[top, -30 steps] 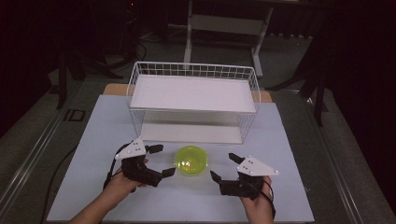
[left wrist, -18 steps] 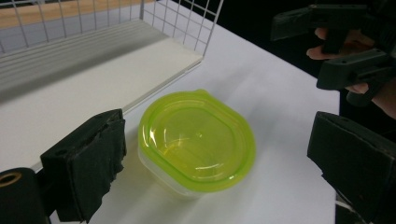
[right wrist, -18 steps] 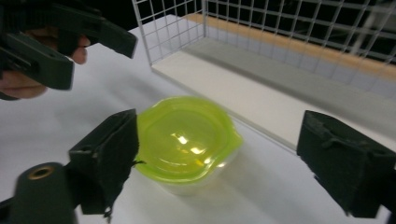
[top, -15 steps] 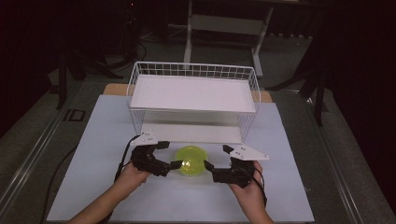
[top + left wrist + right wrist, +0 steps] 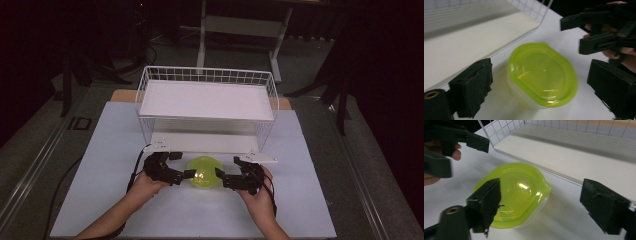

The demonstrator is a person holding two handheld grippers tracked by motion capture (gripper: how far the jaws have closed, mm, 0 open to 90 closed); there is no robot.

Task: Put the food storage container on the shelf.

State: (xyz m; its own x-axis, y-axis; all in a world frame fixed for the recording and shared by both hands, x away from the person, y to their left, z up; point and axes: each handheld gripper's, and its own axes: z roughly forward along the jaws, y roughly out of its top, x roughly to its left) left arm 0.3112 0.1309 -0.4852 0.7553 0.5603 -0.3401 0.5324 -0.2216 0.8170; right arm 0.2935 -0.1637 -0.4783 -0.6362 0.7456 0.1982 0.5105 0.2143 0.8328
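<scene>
Lidded container (image 5: 205, 172), clear body under a yellow-green lid, sits on the white table cover (image 5: 310, 200) near the person's edge, just in front of the white wire rack (image 5: 207, 102). The rack's lower shelf (image 5: 461, 47) runs close behind it; the upper shelf (image 5: 207, 100) overhangs farther back. Left gripper (image 5: 181, 166) stands at the container's left side, right gripper (image 5: 226, 177) at its right, each pointing inward at the other. Both sets of jaws are spread wide and have just been closing a little; the container lies between the pads of each, pads not pressing on it. Lid is roughly oval, flat side up, with a small pull tab (image 5: 546, 187) pointing toward the rack. Direction of the long axis is hard to tell.
</scene>
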